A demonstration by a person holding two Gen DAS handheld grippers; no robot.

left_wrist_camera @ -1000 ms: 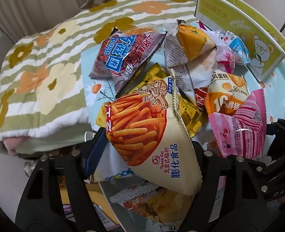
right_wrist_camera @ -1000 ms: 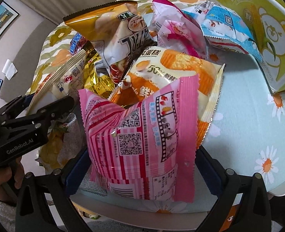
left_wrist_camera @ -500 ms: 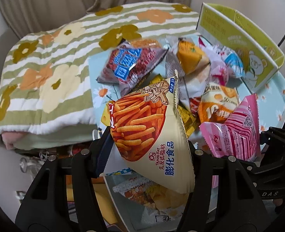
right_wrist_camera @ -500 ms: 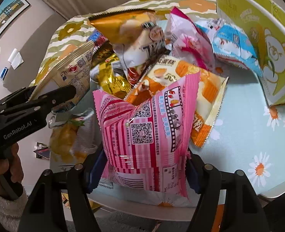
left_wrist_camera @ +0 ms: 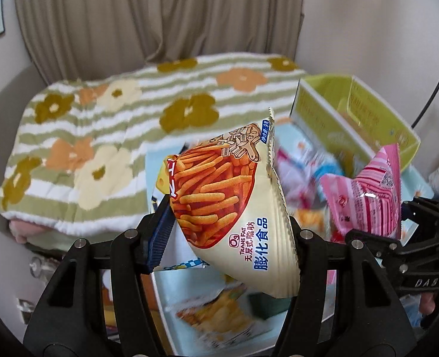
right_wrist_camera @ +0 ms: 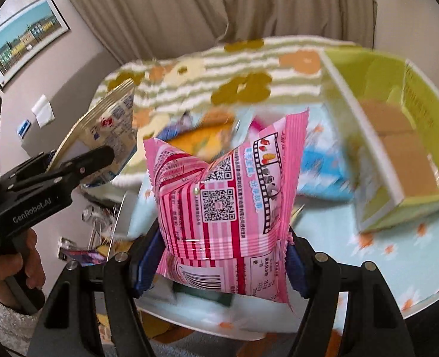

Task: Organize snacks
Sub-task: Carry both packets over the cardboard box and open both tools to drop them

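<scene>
My left gripper (left_wrist_camera: pixel 225 232) is shut on a cream snack bag printed with orange sticks (left_wrist_camera: pixel 228 205), held high above the table. My right gripper (right_wrist_camera: pixel 222 255) is shut on a pink striped snack bag (right_wrist_camera: pixel 225 205), also lifted. The pink bag shows at the right of the left wrist view (left_wrist_camera: pixel 365 196). The cream bag and left gripper show at the left of the right wrist view (right_wrist_camera: pixel 106 125). A pile of other snack packets (left_wrist_camera: pixel 302 166) lies blurred on the table below. An open green cardboard box (right_wrist_camera: pixel 398 136) stands at the right, its inside bare.
The table has a light blue daisy cloth (right_wrist_camera: pixel 398 253). A folded green striped flower blanket (left_wrist_camera: pixel 106 136) lies behind it. Curtains (left_wrist_camera: pixel 160 15) hang at the back. More packets lie on a lower shelf (left_wrist_camera: pixel 219 312) under the table edge.
Both grippers have risen and tilted up with their bags, away from the pile. The green box's open top has come into view.
</scene>
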